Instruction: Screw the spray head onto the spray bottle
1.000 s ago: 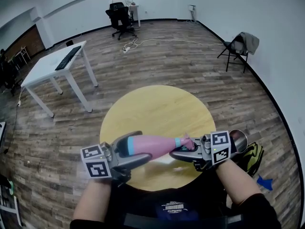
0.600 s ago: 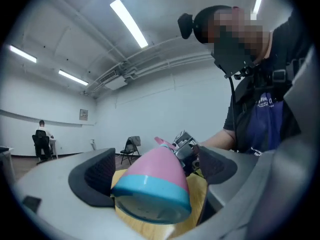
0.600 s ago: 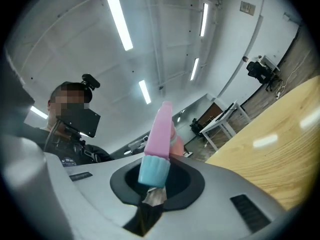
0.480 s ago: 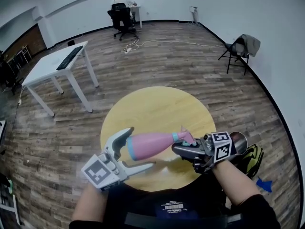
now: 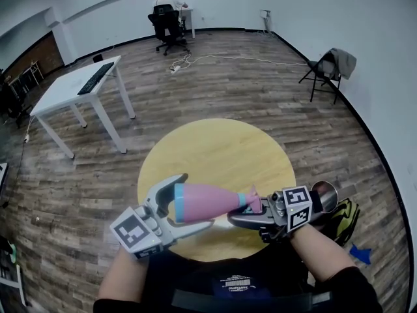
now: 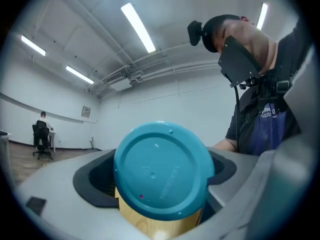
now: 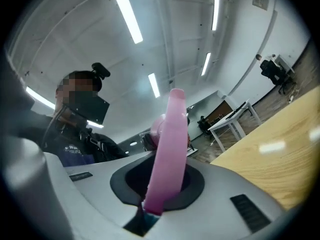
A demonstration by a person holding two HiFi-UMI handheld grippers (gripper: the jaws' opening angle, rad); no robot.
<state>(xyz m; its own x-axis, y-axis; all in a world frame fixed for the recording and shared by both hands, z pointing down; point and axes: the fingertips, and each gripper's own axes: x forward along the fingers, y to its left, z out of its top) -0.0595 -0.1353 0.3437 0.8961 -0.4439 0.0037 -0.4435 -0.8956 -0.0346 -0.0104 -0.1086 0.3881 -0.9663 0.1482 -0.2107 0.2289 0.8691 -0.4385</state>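
Spray head (image 7: 167,154): pinched edge-on in the right claw (image 5: 246,211), butted against the neck of the pink spray bottle (image 5: 208,201). Left claw (image 5: 177,206) clamps the bottle's teal base. The bottle lies level over the yellow surface (image 5: 215,142), lower centre of the head view. Change: the left claw rolled, so its marker cube (image 5: 133,232) is now tilted; the right claw barely moved. Likely threading; can't tell if it's seated.

The head view looks steeply down on the round yellow wooden surface (image 5: 215,149). Both close-up gripper views look level and share it.
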